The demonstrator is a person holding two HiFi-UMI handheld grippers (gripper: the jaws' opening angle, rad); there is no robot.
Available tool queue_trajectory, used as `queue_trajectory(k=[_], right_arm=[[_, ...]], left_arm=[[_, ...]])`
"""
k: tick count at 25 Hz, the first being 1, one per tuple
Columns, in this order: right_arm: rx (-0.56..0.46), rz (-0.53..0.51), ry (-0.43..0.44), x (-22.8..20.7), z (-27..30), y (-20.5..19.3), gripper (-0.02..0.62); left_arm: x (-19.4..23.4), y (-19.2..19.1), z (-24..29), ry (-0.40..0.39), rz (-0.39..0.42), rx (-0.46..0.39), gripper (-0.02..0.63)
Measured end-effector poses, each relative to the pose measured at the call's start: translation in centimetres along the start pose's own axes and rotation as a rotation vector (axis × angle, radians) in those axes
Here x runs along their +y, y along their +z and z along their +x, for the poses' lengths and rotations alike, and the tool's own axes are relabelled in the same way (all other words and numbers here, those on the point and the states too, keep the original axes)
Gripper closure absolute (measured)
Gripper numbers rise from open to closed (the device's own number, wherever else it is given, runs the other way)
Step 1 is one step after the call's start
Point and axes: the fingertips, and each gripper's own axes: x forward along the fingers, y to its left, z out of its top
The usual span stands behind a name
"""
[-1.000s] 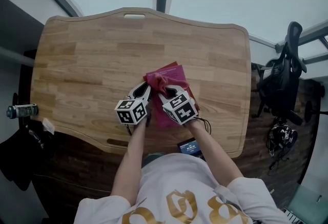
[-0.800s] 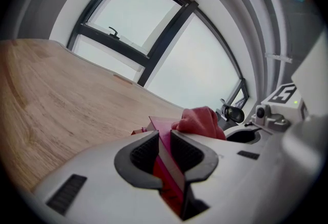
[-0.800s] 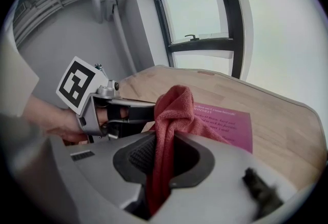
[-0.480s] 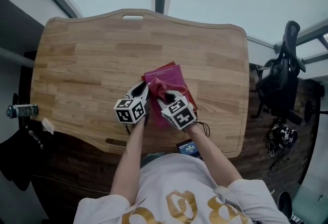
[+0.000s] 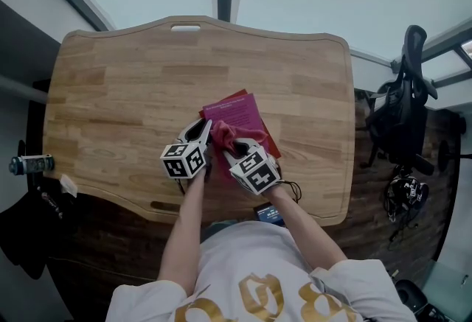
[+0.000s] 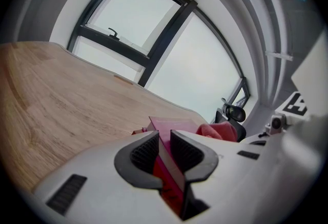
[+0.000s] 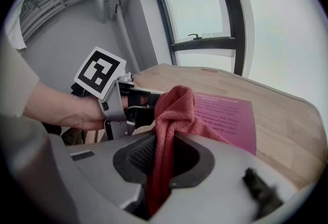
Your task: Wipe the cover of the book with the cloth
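Centrally, left gripper pinching magenta book, right gripper pinching red cloth, cover print unreadable

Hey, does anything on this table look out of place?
Nothing stands out. The book lies slightly askew on the table, left gripper clamping its near edge, right gripper holding the cloth over it. No spills.

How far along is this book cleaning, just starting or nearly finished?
Set up: the left gripper is shut on an edge of the book, holding it, and the right gripper grips the cloth. In hand: the bunched cloth sits over the cover's near part. Left: probably the rest of the cover; no dirt shows, so I can't tell how much is wiped.
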Motion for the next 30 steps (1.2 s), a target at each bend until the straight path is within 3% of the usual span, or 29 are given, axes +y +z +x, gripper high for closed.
queue_trajectory(k=[21, 30], right_arm=[[0.013, -0.022, 0.04, 0.5, -0.8, -1.2, 0.526], [0.003, 0.016, 0.013, -0.7, -1.9, -2.0, 0.526]], left_arm=[[0.0, 0.0, 0.0, 0.0, -0.003, 0.003, 0.529], [0.0, 0.0, 0.1, -0.006, -0.004, 0.002, 0.529]])
